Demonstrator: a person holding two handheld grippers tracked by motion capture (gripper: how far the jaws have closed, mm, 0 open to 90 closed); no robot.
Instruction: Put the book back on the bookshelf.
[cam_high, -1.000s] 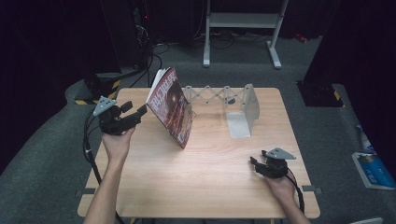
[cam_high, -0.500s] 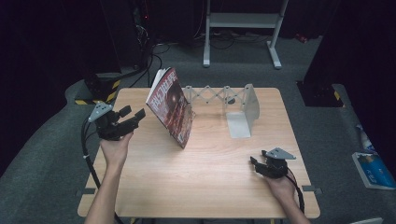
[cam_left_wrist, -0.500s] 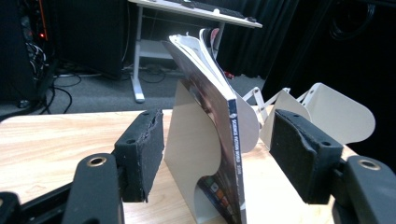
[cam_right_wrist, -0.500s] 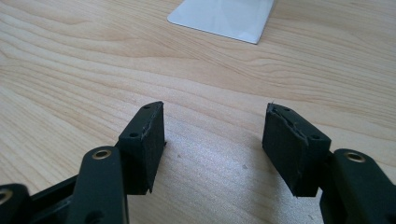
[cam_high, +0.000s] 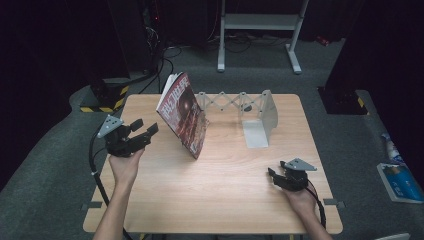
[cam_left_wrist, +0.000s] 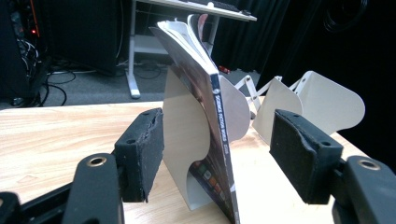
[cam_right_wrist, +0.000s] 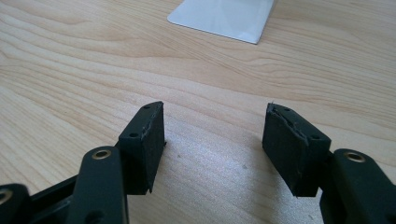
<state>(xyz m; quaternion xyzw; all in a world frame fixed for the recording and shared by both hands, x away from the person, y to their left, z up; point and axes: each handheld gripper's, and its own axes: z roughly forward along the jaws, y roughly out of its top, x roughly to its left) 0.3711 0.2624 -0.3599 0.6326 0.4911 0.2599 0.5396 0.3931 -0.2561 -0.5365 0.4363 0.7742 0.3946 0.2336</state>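
Presently: magazine standing tilted on the wooden surface, top leaning toward the far-left corner, propped against the left end plate of a pale expanding bookend rack. Long axis of magazine steeply upright, spine edge turned toward the left gripper. Left gripper held above the surface's left side, near the magazine but apart from it, pointing at it; fingers released, spread wide. From the left gripper view, spine sits between the two pads, closer to the left pad, with the rack's rounded end plate directly behind the cover. Magazine lies straight ahead of the left fingers, so likely a short forward advance before closing on the spine edge. Right gripper resting low at the near right of the surface, well apart from the magazine; fingers released too, bare wood between them, flat foot of the rack's right end plate farther ahead. Left hand clearly the nearer one. Obstacle to note: end plate touching or just behind the magazine, so one pad probably has to slip between plate and cover, or else take both together. Loose pages fanning at the top; grip low on the spine probably steadier. Surface otherwise open between the grippers.
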